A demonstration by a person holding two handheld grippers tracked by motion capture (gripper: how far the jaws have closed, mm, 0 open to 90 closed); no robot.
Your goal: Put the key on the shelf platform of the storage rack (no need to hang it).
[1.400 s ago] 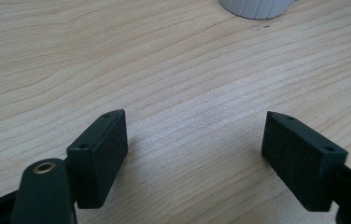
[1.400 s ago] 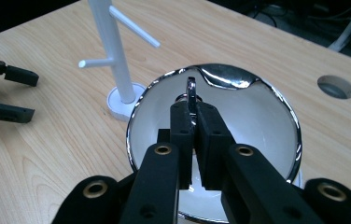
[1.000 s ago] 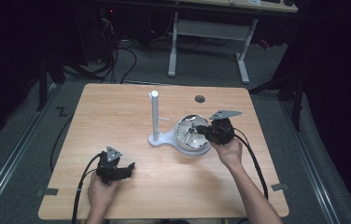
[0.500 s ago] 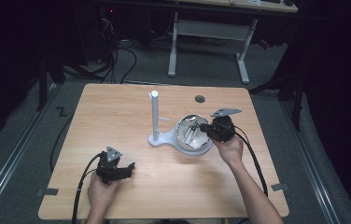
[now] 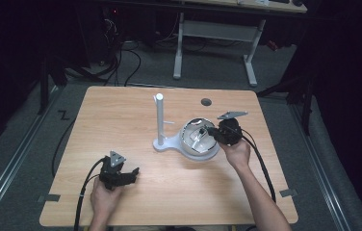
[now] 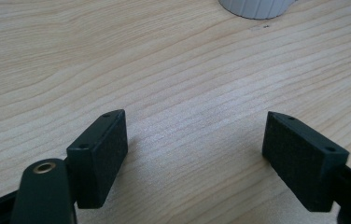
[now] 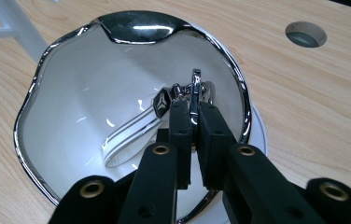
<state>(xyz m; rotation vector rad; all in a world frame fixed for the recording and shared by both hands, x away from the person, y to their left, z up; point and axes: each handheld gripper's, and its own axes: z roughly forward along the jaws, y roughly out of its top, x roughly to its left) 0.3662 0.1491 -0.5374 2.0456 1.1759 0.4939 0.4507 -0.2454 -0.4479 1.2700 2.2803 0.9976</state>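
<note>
A white bowl with a chrome rim [image 7: 29,102] sits on a white stand, beside the stand's upright post [image 5: 160,118]. Inside it lies a keychain: a white strap [image 7: 129,135], a small black emblem and a metal ring [image 7: 195,81]. My right gripper [image 7: 192,109] reaches into the bowl [image 5: 188,150] from the right and is shut on the metal ring, which stands up between the pads. That right gripper [image 5: 211,131] is at the bowl's right rim. My left gripper [image 5: 132,172] rests low over the table's front left, open, with bare wood between its jaws [image 6: 194,135].
A round cable hole [image 5: 206,102] lies in the tabletop behind the bowl. The stand's white base [image 6: 257,7] shows ahead of the left gripper. Cables trail off the front edge. A white desk frame [image 5: 215,31] stands on the floor beyond the table.
The right gripper has edged slightly further over the bowl. The left gripper has stayed where it was.
</note>
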